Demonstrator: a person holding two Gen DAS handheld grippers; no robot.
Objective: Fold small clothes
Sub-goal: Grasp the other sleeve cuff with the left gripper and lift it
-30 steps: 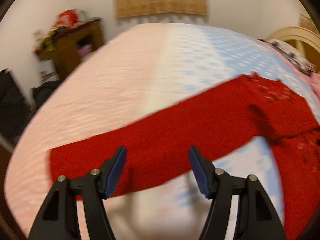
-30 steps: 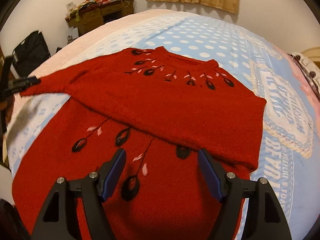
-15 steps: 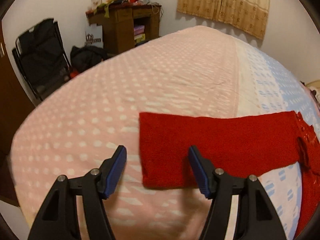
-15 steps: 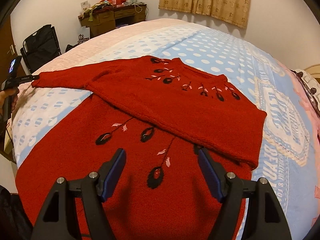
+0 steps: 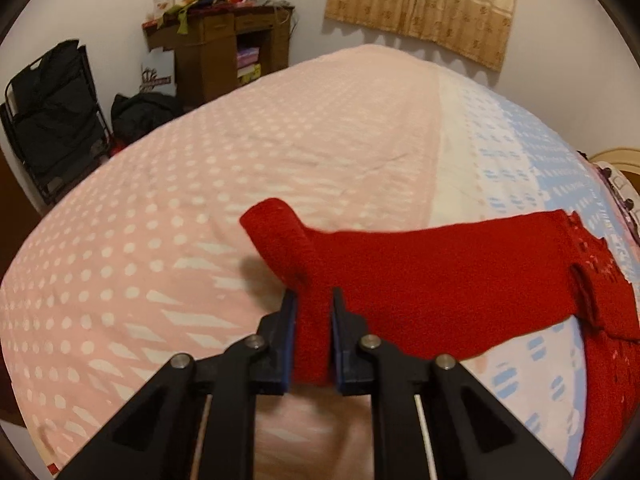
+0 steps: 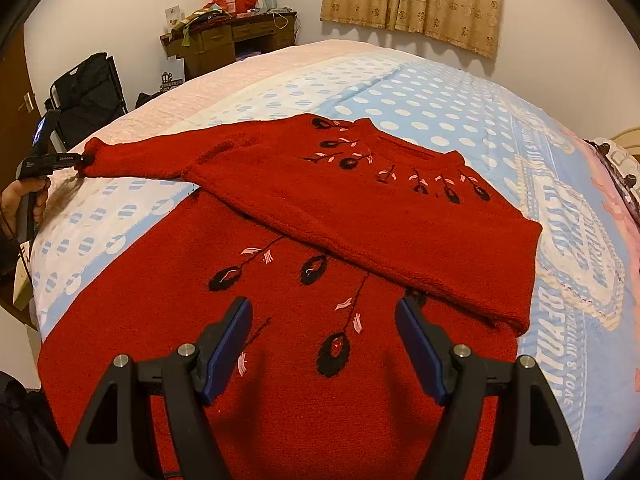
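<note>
A red knit sweater (image 6: 160,312) with black and pink flower motifs lies on the bed (image 6: 440,92). Its right half is folded across the chest and its left sleeve (image 5: 440,280) stretches out flat over the pink part of the cover. My left gripper (image 5: 314,296) is closing on the cuff end of that sleeve; the fabric is pinched between the blue pads and the cuff curls up past them. The right wrist view shows the same left gripper (image 6: 82,159) at the sleeve's tip, held by a hand (image 6: 12,196). My right gripper (image 6: 324,304) hovers open above the sweater's lower body, holding nothing.
A cluttered wooden desk (image 5: 224,48), a black folding chair (image 5: 48,120) and a dark bag (image 5: 140,108) stand beyond the bed's far left side. A beige curtain (image 5: 424,4) hangs on the back wall. Pink bedding (image 6: 616,184) lies at the right edge.
My left gripper slid along the sleeve to its cuff and went from open to pinching it; the cuff has lifted and curled. The right gripper stays open over the sweater's body.
</note>
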